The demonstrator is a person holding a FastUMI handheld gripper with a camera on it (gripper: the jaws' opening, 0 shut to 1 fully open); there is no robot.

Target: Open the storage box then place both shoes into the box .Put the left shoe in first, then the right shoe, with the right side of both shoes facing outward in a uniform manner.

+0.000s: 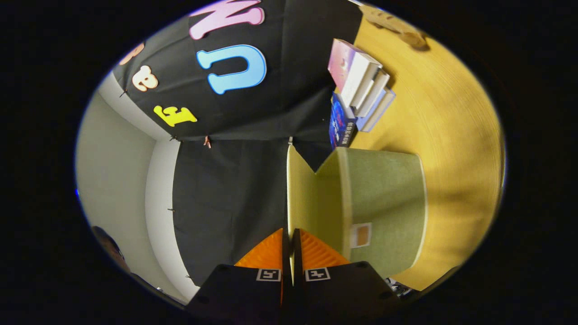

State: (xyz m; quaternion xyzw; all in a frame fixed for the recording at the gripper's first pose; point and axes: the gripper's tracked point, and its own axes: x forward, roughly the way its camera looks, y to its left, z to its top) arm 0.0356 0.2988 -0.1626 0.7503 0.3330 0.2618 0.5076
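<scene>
We are viewing the scene rolled sideways: the yellow wooden table (451, 135) is lying toward 3 o'clock and the booth wall toward 9 o'clock.

Gripper (289, 239): the two fingers are pressed nearly together, pinching the thin edge of the storage box lid (307, 198) between them. Both pads are bearing on the flap, one on each face, so we are logging it as clamped on the lid.

Edges and room:
- The lid's free edge is running from the fingertips straight toward 12 o'clock, ending just short of the wall seam. Its far corner is showing a notched, angled cut.
- At 9 o'clock of the lid we are seeing only black cloth (226, 198), then a pale wall (117, 180) further out; that side is open.
- At 3 o'clock of the lid the storage box (388, 203) is sitting on the table, its body touching the lid along the hinge line.
- A stack of books (361, 90) is lying at about 1 o'clock from the fingertips, beyond the box, near it but apart from it, against the cloth.
- Bare tabletop is stretching from the box out toward 3 o'clock. A brownish object at the far table edge near 1 o'clock is too blurred for us to identify.

Task item appearance: the box is olive-green, fabric-textured, with a lighter trim band along its rim. A small pale-framed label patch with an orange centre is sitting on its side near the fingers. The lid's inner face is showing a paler yellow-green. The lid is standing away from the box opening, partly raised.
</scene>
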